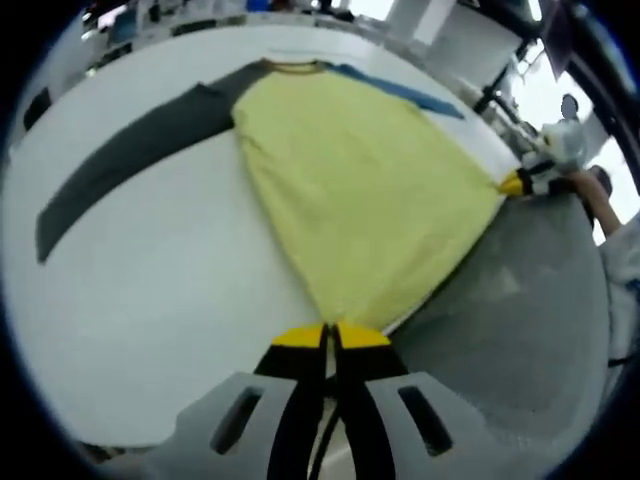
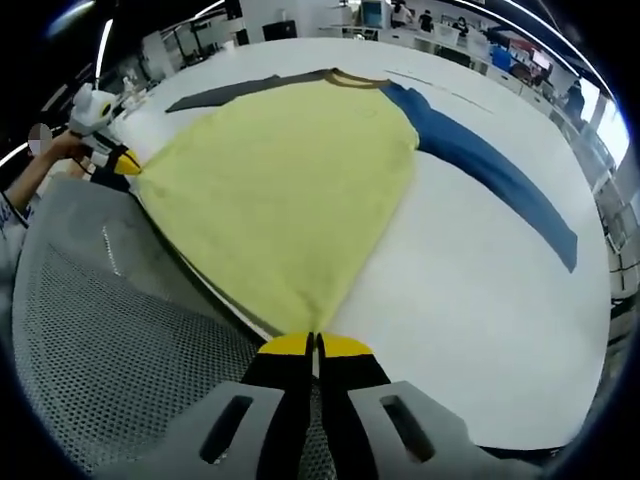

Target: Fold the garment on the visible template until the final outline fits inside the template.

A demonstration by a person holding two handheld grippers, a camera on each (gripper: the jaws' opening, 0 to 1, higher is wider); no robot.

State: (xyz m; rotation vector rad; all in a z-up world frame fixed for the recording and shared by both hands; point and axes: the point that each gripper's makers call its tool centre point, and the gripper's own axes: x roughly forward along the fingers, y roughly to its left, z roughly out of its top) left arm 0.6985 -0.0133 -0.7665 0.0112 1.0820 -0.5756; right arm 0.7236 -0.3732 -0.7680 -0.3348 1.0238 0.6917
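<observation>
A yellow garment point(image 1: 350, 190) with long sleeves lies spread flat on a white table point(image 1: 170, 300), its hem along the table's near edge and its brown-trimmed collar point(image 1: 295, 68) pointing away. In the left gripper view, one sleeve is dark grey point(image 1: 130, 150) and stretches out across the table to the left; a blue sleeve point(image 1: 400, 90) shows past the far side of the yellow body.

The left gripper point(image 1: 330, 335) rises from the bottom of its view with its yellow-tipped fingers point(image 1: 298, 336) pressed together on one bottom corner of the garment at the table edge. The other gripper point(image 1: 525, 182) shows at the right of this view, at the opposite hem corner, with a person's hand behind it. Grey mesh fabric point(image 1: 530, 310) hangs below the table edge.

In the right gripper view, the right gripper point(image 2: 315, 345) has its fingers point(image 2: 345, 346) closed on the near corner of the yellow hem. The blue sleeve point(image 2: 495, 170) runs out to the right across the table, and the dark grey sleeve point(image 2: 225, 93) lies at the far left. The left gripper point(image 2: 115, 162) grips the far hem corner at the left of this view. Grey mesh point(image 2: 110, 340) fills the lower left.
</observation>
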